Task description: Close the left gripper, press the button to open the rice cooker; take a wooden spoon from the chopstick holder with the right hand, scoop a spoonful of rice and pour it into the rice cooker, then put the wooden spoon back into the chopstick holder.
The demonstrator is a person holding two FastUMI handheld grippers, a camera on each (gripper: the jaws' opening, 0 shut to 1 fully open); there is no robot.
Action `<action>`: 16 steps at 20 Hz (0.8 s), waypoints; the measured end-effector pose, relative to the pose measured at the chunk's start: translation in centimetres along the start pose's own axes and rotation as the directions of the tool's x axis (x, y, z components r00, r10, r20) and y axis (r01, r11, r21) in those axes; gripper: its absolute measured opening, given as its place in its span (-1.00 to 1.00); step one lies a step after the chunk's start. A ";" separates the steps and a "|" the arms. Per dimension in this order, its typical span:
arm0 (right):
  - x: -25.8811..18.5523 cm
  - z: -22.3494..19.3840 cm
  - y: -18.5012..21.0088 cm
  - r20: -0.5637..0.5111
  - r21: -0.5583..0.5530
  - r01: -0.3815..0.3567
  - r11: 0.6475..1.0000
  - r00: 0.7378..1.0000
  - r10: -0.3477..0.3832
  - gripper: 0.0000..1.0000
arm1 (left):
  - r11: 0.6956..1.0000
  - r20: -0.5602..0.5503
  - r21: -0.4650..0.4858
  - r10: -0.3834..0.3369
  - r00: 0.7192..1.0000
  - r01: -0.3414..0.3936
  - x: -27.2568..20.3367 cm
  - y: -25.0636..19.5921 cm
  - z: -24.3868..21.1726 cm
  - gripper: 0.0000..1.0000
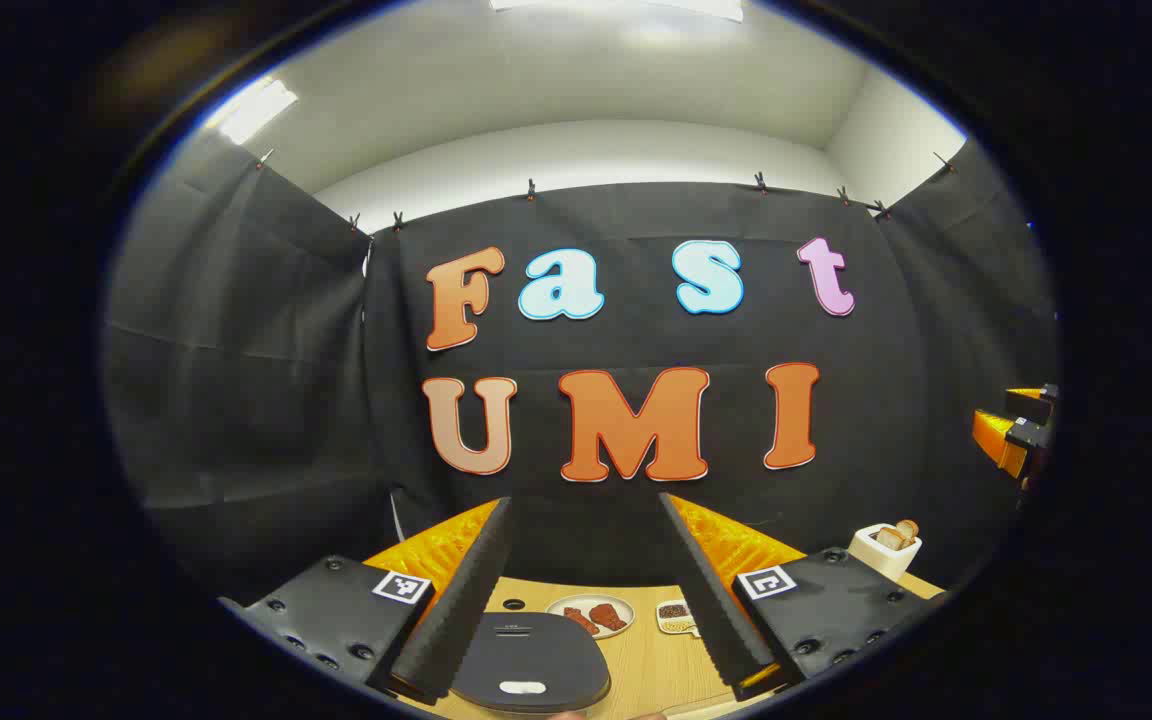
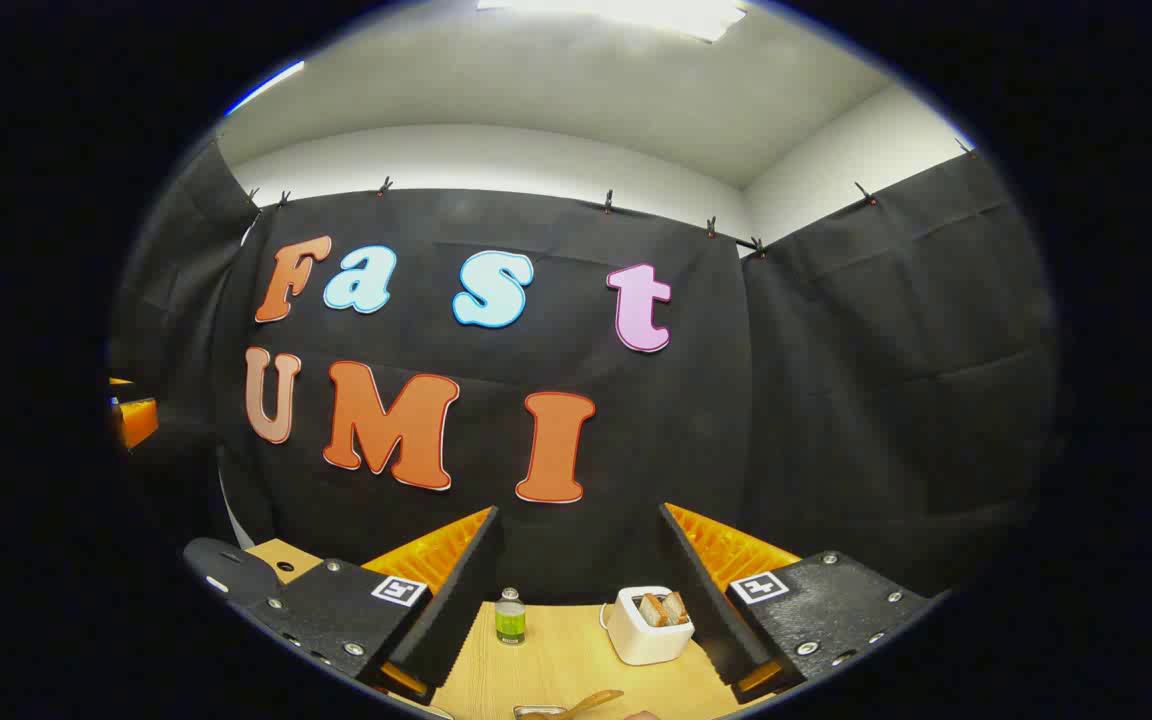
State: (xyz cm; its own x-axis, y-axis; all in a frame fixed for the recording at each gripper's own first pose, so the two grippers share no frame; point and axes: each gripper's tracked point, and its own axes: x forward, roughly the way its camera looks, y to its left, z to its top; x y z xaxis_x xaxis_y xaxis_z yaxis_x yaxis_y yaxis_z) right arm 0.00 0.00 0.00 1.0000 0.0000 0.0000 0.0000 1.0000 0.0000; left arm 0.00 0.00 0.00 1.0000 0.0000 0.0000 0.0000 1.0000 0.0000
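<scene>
Your rice cooker (image 1: 530, 662) sits near on the table (image 1: 648, 670), lid down, between the released fingers of the left gripper (image 1: 586, 590); press with them spread and you may straddle its button (image 1: 522, 687); your right gripper (image 2: 576, 600) is released too, wooden spoon (image 2: 576, 706) just below.

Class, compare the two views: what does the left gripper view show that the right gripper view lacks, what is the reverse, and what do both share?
Left gripper view alone: a plate of reddish food and a small dish beside it.
Right gripper view alone: a small green-filled bottle and a wooden spoon at the bottom edge.
Both: the dark rice cooker, closed, the white toaster holding bread, and the wooden table. Each open gripper holds nothing.
</scene>
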 end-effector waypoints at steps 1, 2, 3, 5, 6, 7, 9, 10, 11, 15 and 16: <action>0.2 -0.2 -0.1 -0.001 0.003 -0.002 1.000 1.000 0.002 0.89 | 1.000 -0.002 -0.001 0.010 1.000 -0.010 0.2 -0.1 0.0 0.80; 0.4 -0.4 -0.1 -0.005 0.005 -0.006 1.000 1.000 0.006 0.93 | 1.000 -0.009 -0.003 0.008 1.000 -0.008 0.3 -0.4 -0.1 0.80; 0.4 -0.6 -0.2 -0.008 0.008 -0.006 1.000 1.000 0.006 0.93 | 1.000 -0.016 -0.002 0.007 1.000 -0.007 0.0 -0.5 -0.4 1.00; 0.4 -0.7 -0.2 -0.011 0.007 -0.014 1.000 1.000 0.014 0.93 | 1.000 -0.020 0.007 0.004 1.000 -0.004 0.0 -0.8 -0.6 1.00; 0.5 -0.9 -0.3 -0.012 0.003 -0.016 1.000 1.000 0.016 0.93 | 1.000 -0.020 0.012 0.004 1.000 -0.004 0.1 -1.0 -0.6 1.00; 0.5 -0.9 -0.3 -0.013 -0.003 -0.017 1.000 1.000 0.017 0.93 | 1.000 -0.018 0.014 -0.002 1.000 0.002 0.3 -1.2 -0.6 0.93; 0.5 -1.2 -0.1 -0.022 -0.006 -0.022 1.000 1.000 0.022 0.93 | 1.000 -0.016 0.018 -0.021 1.000 0.021 0.6 -2.1 -0.4 0.80; 0.3 -1.4 0.1 -0.026 -0.004 -0.025 1.000 0.999 0.025 0.93 | 0.999 -0.014 0.021 -0.031 0.999 0.031 0.7 -2.4 -0.2 0.90; 0.4 -1.3 0.2 -0.027 -0.002 -0.028 1.000 0.999 0.028 0.89 | 0.999 -0.009 0.024 -0.040 0.999 0.041 0.8 -2.7 -0.2 1.00; 0.2 -1.5 0.8 -0.032 0.001 -0.039 0.999 0.999 0.039 0.93 | 0.998 0.007 0.013 -0.055 0.998 0.055 0.8 -2.8 0.3 0.77; 0.0 -1.5 0.8 -0.032 0.002 -0.041 0.999 0.999 0.041 0.89 | 0.998 0.009 0.004 -0.062 0.998 0.062 0.9 -2.9 0.3 0.75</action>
State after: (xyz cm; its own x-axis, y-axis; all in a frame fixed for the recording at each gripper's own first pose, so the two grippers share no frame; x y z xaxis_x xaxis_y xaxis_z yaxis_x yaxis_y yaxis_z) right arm 0.04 0.76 -1.48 0.9986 0.0412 -0.0316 -0.0412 0.9991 0.0021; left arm 0.88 -2.90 0.32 0.9980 -0.0623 0.0087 0.0623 0.9981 0.0038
